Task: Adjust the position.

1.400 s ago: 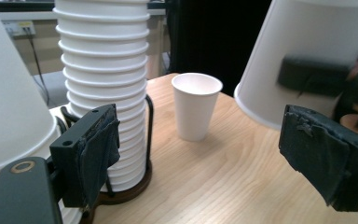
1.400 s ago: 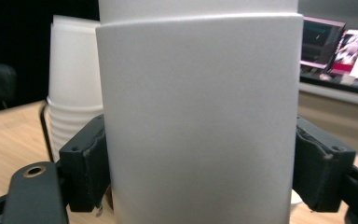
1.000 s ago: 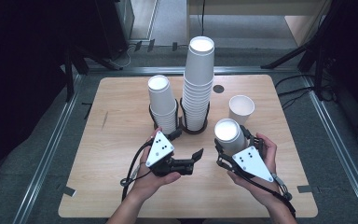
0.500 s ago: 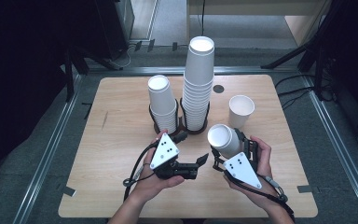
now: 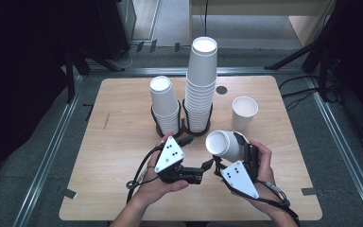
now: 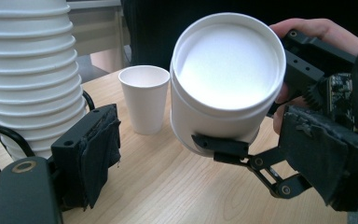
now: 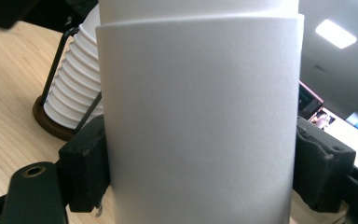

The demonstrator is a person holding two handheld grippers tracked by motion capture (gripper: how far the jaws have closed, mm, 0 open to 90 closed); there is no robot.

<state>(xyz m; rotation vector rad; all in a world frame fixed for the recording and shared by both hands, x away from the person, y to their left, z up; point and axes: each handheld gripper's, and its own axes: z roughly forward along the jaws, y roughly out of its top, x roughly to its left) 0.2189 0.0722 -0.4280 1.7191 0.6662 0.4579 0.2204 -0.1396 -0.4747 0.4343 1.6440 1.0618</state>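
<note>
Cups fill the middle of the wooden table (image 5: 123, 198): a tall stack (image 5: 201, 85) and a shorter stack (image 5: 164, 105) stand in wire holders toward the far edge, with one loose cup (image 5: 244, 112) upright near the right edge. My right gripper (image 5: 236, 156) pinches a nested pair of white cups (image 5: 223, 144) by the sides, tipped so the mouth faces left, above the near half of the table (its pads press both walls in the right gripper view). My left gripper (image 5: 207, 166), jaws spread and empty, sits just beside that rim. I judge one cup already separated and set down; peeling the next from the held pair is not yet done.
</note>
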